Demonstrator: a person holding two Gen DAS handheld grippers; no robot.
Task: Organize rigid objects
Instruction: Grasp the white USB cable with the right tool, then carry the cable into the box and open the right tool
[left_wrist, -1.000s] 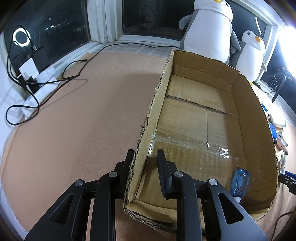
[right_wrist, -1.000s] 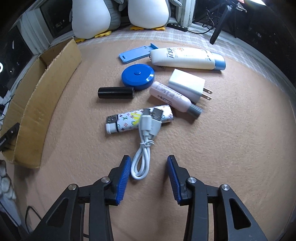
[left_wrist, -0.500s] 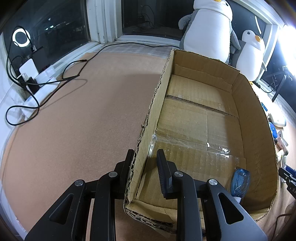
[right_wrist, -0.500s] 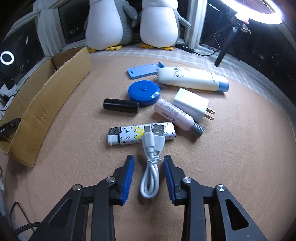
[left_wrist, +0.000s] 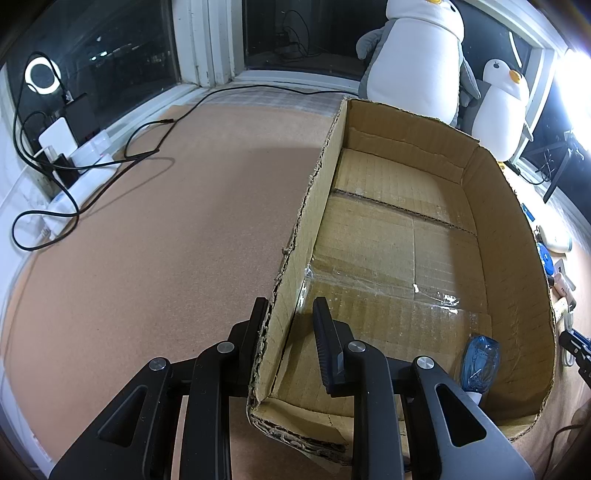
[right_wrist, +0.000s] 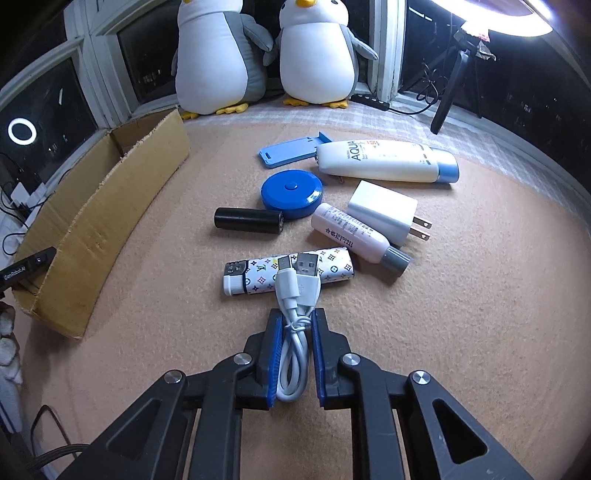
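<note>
Lotion tube (reads "AQUA") lies beyond cable-pinching right tongs.

We read "AQUA" on the white tube, "GenRobot.AI" on the black device by the cardboard box, and small unreadable print on the pink bottle.

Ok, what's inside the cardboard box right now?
In the cardboard box, only a blue transparent item lies at the near right corner. The left gripper straddles the wall, hiding part of the near floor.

Tan carpet, dark windows, ring light
</note>
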